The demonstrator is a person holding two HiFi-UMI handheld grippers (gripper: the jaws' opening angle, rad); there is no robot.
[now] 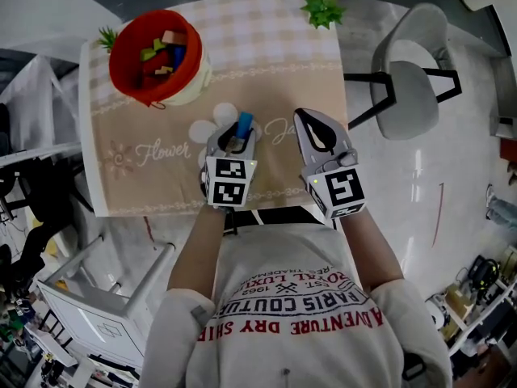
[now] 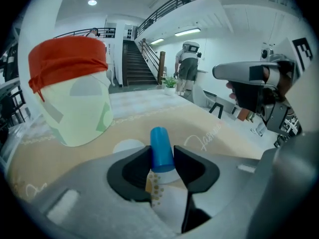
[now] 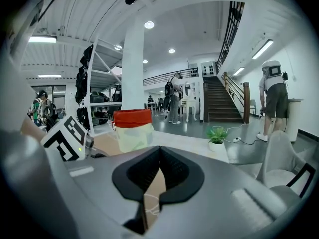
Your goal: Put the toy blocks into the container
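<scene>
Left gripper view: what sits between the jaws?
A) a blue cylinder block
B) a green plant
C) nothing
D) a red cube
A: the blue cylinder block stands upright between the jaws of the left gripper, which touch it on both sides.

From my left gripper (image 1: 239, 132), clamped on the blue block (image 1: 245, 122) at frame centre, bare tablecloth (image 1: 266, 55) runs up to the red-rimmed container (image 1: 119, 63) at upper left: an open lane. My right gripper (image 1: 300, 116) crowds just beside, on the right. One small plant (image 1: 107, 36) flanks the container's left, another plant (image 1: 323, 10) sits at the top edge; a chair (image 1: 408, 83) stands off-table, upper right.
</scene>
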